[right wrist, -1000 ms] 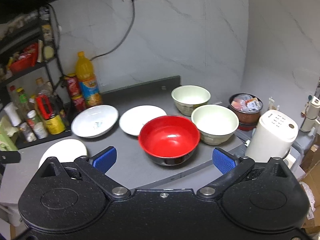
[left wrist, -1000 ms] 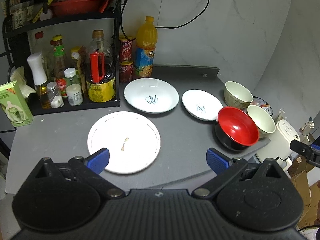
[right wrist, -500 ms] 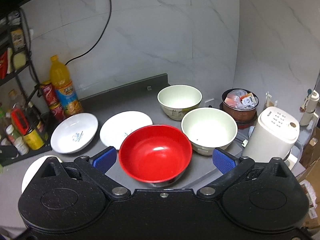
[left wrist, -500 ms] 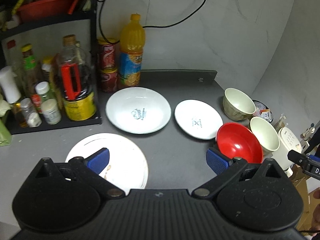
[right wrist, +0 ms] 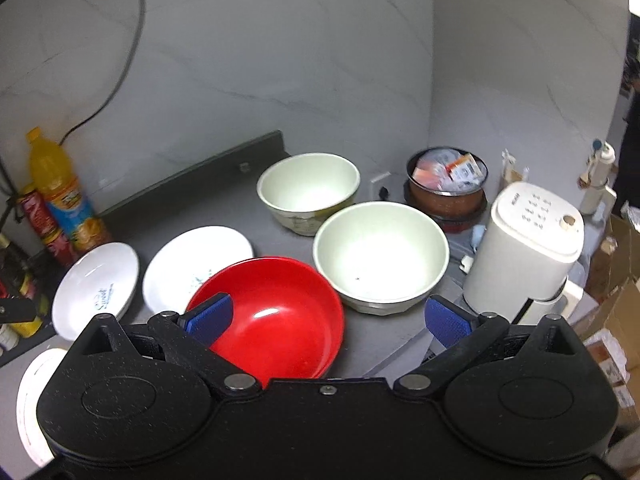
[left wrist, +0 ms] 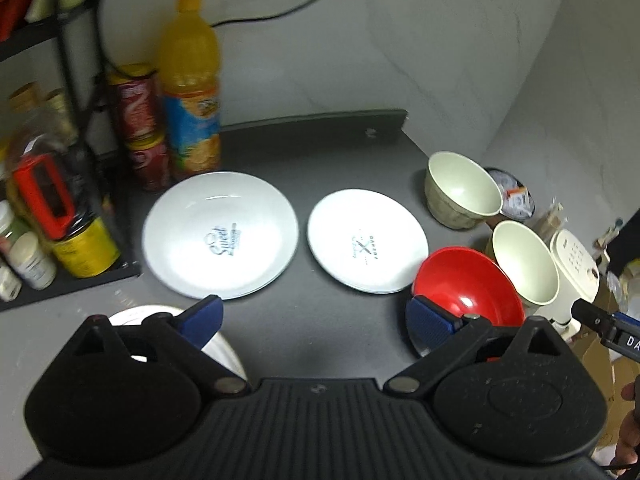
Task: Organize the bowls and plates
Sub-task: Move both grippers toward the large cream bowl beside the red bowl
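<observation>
Jaws of both the left gripper (left wrist: 314,318) and right gripper (right wrist: 328,318) spread wide, empty. Only the right view shows the snack pot (right wrist: 447,188); only the left, the shelf jars (left wrist: 32,260).

Dim, cool indoor light falls from above. Glare whitens the deep plate (left wrist: 220,236) and glints in the red bowl (right wrist: 272,316). Motion blur smears the bottle (left wrist: 190,88) and shelf (left wrist: 60,128) at the tabletop's left edge. Fisheye distortion curves the walls; corners darken.
</observation>
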`<state>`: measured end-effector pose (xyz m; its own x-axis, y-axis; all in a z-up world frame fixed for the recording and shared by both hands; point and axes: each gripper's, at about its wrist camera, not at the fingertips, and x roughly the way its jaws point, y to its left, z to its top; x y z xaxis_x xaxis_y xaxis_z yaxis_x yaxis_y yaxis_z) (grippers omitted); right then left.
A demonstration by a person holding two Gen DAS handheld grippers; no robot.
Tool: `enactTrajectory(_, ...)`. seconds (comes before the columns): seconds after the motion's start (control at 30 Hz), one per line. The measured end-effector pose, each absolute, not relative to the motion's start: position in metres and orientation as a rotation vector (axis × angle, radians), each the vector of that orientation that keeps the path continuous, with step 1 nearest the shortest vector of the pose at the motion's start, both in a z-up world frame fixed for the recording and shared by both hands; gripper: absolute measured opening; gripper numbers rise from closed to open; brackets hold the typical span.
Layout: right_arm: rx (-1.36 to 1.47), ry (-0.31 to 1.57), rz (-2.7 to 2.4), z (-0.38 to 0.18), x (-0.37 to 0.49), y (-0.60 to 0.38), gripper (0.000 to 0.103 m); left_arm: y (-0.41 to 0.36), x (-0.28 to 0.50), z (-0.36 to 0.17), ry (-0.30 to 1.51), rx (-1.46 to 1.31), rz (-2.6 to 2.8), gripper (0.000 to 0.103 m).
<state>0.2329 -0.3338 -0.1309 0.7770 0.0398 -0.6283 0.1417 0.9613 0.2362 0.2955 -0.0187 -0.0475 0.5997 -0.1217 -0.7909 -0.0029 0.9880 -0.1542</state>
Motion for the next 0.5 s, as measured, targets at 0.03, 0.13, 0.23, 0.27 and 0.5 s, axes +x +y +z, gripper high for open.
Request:
enactTrajectory(0.03,0.289,0.691,-0.060,-0.133,0.237,-0.336,0.103,-0.022,0.301,-0.049,0.936,-0.140,-0.078,0.100)
enactTrajectory(0.13,0.310,0.715,-0.072,-0.137,0.249,-0.346,0.103,-0.037,0.318,-0.056,0.967,-0.126,-0.098,0.100)
enactTrajectory(0.23,0.322,0.740,-0.089,-0.141,0.260,-0.357,0.103,-0.054,0.331,-0.061,0.992,-0.116,-0.124,0.100)
enactTrajectory(0.27,0.326,0.740,-0.092,-0.142,0.263,-0.361,0.103,-0.060,0.335,-0.063,0.998,-0.111,-0.130,0.100)
enactTrajectory(0.5,0.345,0.770,-0.107,-0.155,0.285,-0.391,0.103,-0.102,0.369,-0.071,1.016,-0.091,-0.165,0.098)
